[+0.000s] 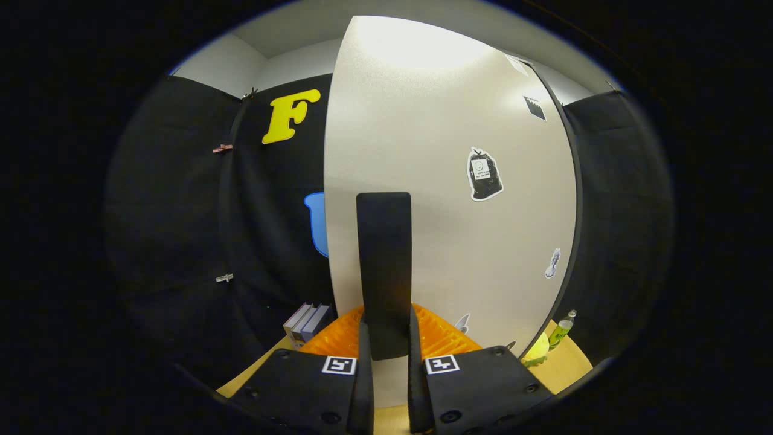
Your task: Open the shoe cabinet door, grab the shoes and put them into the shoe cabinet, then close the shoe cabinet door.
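Observation:
The white shoe cabinet door [435,151] stands upright just ahead of me, with a few stickers on its face. A tall black handle [383,254] runs up the door. My gripper [389,338] is shut on the lower end of that handle, one finger [364,362] pressing on each side. The door's dark right edge [570,199] curves away toward the booth wall, and the cabinet's inside is hidden.
An orange ribbed object [444,338] lies low behind the fingers at the foot of the door. A few books [307,323] stand to the left on the wooden table [567,368]. A yellow ball [536,349] and a green bottle [563,329] sit to the right.

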`<state>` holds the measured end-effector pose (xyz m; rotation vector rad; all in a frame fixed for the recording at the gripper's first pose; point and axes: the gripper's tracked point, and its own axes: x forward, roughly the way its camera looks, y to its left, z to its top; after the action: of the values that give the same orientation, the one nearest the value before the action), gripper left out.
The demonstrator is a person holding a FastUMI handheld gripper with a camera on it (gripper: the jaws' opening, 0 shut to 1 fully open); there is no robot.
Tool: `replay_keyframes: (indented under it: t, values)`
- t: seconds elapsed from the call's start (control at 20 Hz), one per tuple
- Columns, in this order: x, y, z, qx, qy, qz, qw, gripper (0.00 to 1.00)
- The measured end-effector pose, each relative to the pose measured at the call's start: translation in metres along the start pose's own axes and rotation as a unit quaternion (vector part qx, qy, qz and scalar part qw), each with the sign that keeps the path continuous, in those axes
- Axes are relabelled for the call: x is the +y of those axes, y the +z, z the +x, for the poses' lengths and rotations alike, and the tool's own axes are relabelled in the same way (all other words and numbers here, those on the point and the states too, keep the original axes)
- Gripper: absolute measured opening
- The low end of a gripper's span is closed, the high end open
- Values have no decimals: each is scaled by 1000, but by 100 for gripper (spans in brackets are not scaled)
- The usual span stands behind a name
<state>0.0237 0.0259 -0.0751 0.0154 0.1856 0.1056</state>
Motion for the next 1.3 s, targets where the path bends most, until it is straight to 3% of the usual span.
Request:
replay_keyframes:
  t: [0.5, 0.9, 1.3]
  values:
    - [-43, -4, -83, 11, 55, 10, 998, 27]
    - [-102, -9, -144, 13, 69, 46, 996, 27]
    - [-163, -4, -186, -1, 6, 27, 1000, 25]
